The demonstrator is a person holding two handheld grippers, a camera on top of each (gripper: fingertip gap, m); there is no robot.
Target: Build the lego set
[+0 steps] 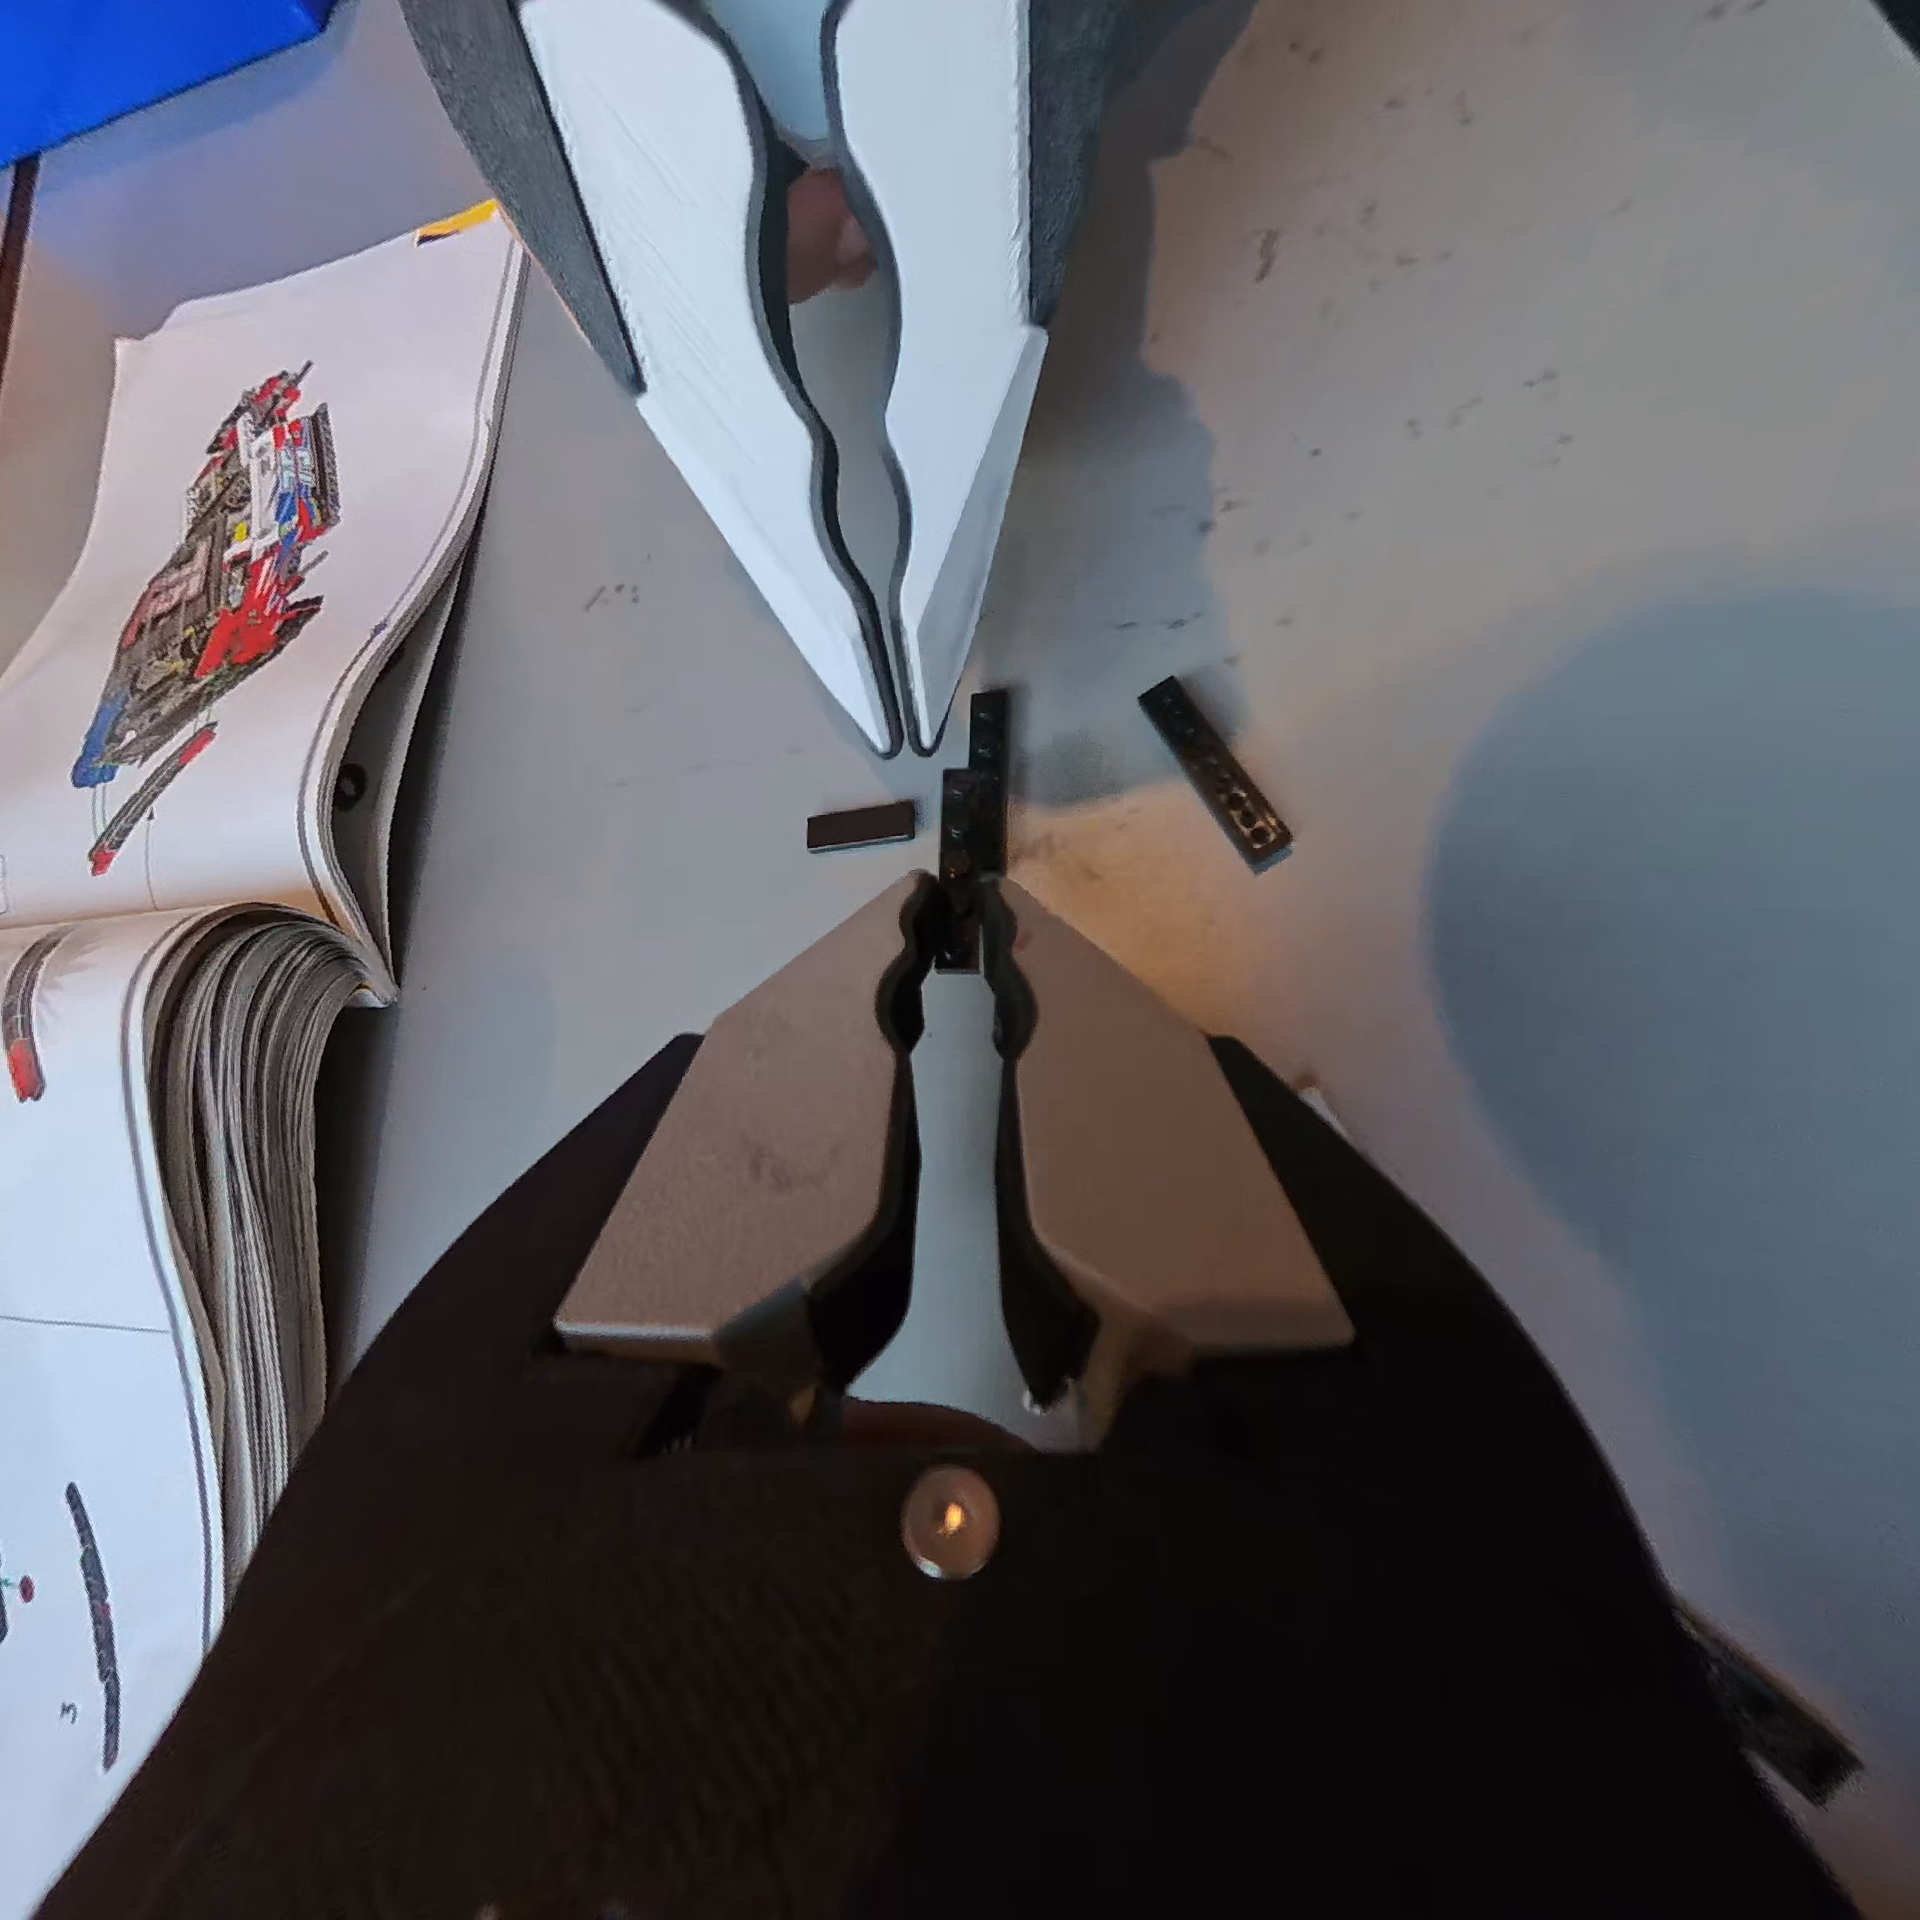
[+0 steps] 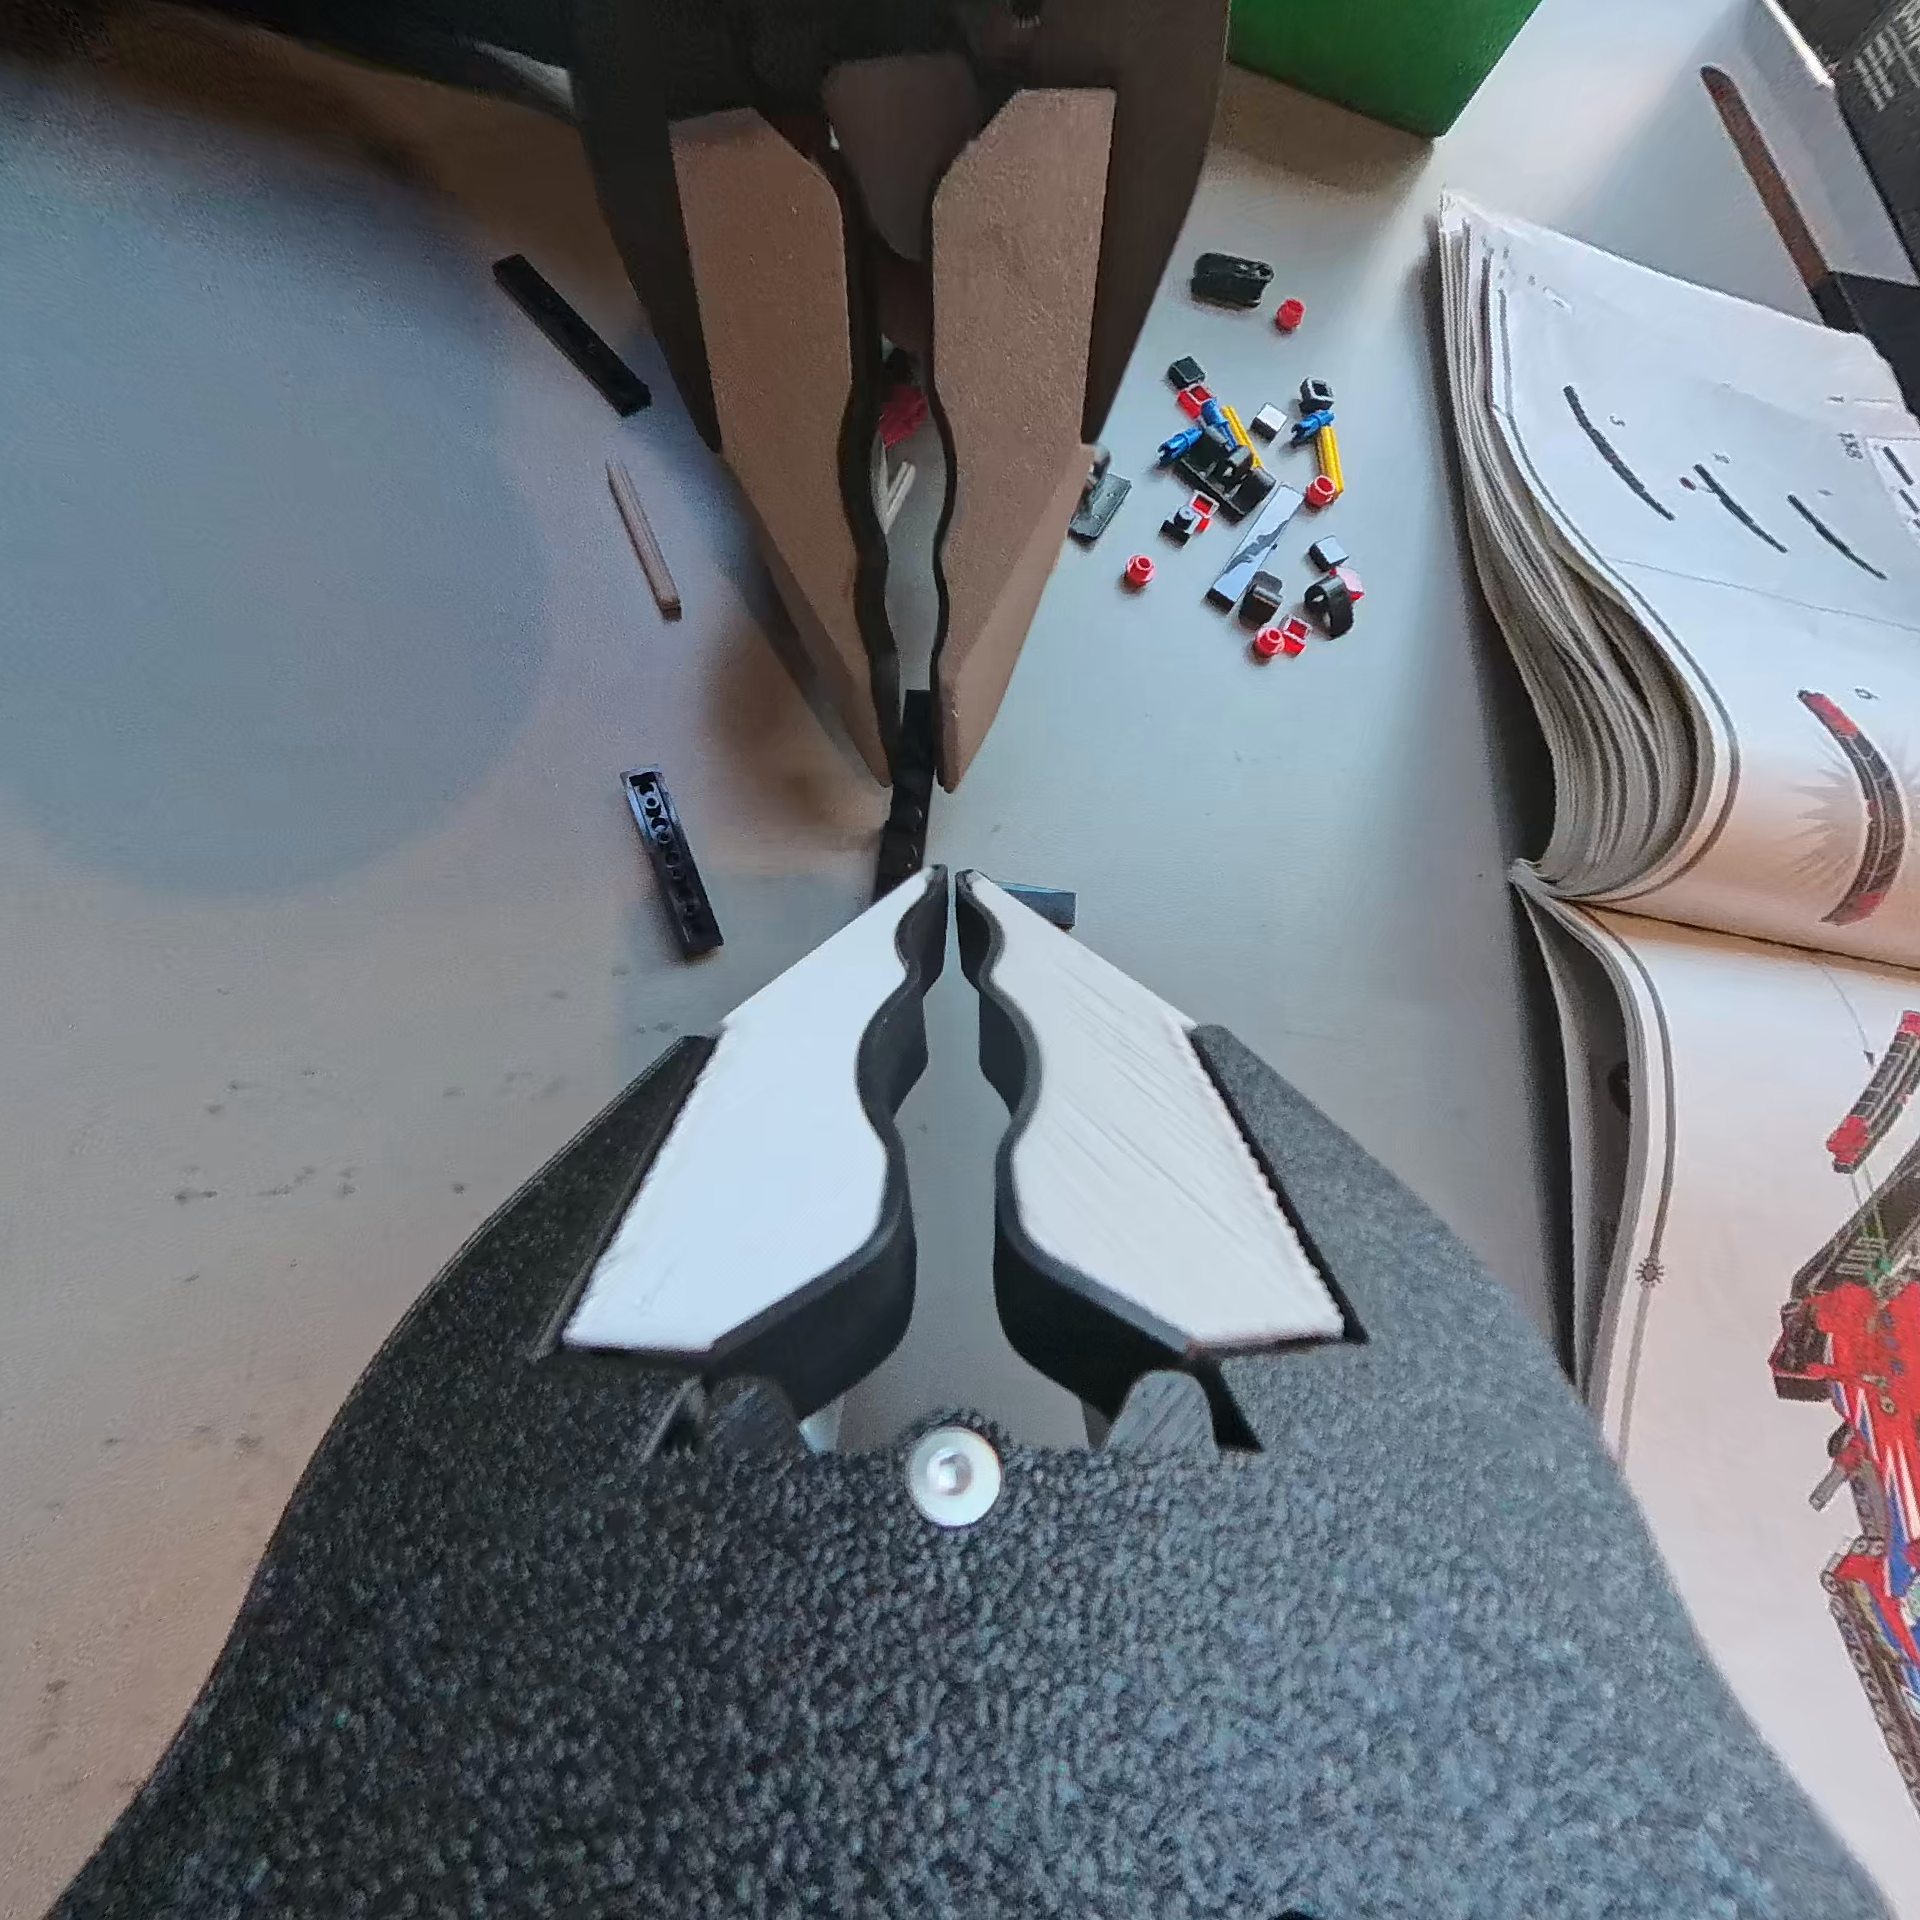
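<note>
Left tool (image 1: 961,894) pinches the near end of a black plate stack (image 1: 971,821) – two long plates overlapped, flat on the counter (image 1: 1455,416). Right tool (image 1: 906,743), tips pressed together and empty, sits just beside the far end. Step looks like seating the plates; next move probably needs a press on the overlap. Count – one loose holed plate (image 1: 1214,771), one short tile (image 1: 860,830), one manual (image 1: 260,623).
</note>
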